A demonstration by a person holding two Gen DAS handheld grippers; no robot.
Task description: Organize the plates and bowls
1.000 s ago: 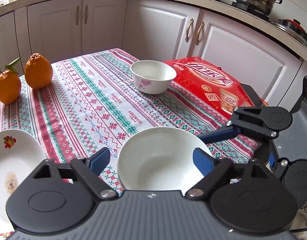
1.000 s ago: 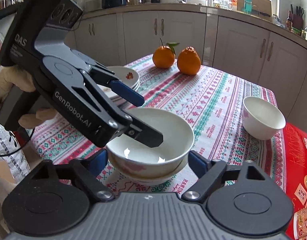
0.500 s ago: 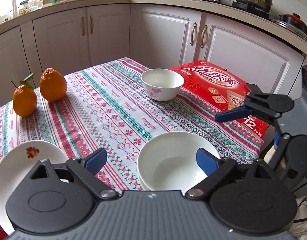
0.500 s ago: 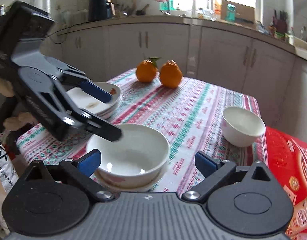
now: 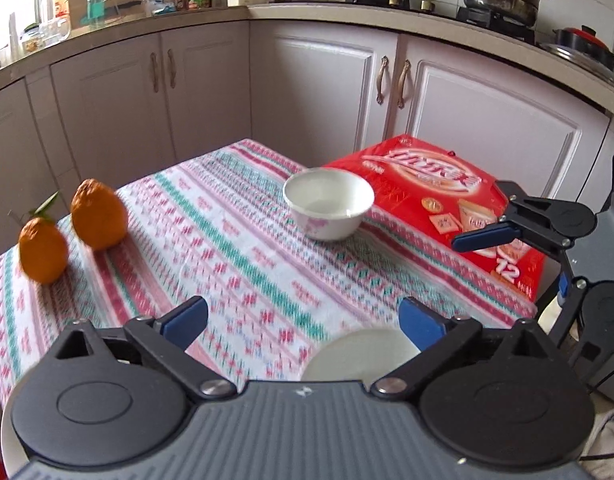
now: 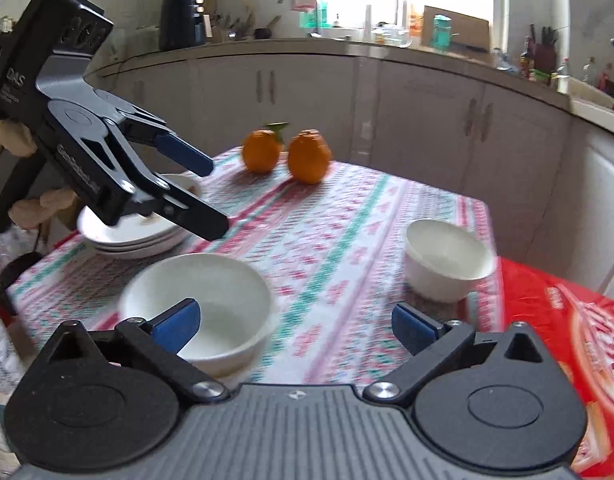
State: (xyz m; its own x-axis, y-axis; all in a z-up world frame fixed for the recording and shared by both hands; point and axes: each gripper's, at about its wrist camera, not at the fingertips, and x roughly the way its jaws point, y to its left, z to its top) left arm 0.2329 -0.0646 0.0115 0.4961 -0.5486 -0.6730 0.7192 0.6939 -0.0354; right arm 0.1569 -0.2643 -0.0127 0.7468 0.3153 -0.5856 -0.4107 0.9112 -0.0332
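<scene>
My left gripper [image 5: 303,322] has its jaws opening with nothing between them; my right gripper [image 6: 295,322] is opening too, and its near pad crosses the wide bowl [image 6: 199,300] in the picture without pressing it. From the right wrist I see that bowl whole, white and shallow, sitting on what may be a plate at the table's near edge; the left wrist catches only a pale sliver of it behind the gripper body. The right view alone gives me the stack of plates [image 6: 135,236] under the left tool, at the corner beside the wide bowl, and a gloved hand [image 6: 11,140] on the handle. The small bowl [image 5: 328,204], white with a pink flower mark, stands on the striped cloth [image 5: 243,264], touching the red box [image 5: 439,200]; two oranges [image 5: 71,228] sit at the far corner.
</scene>
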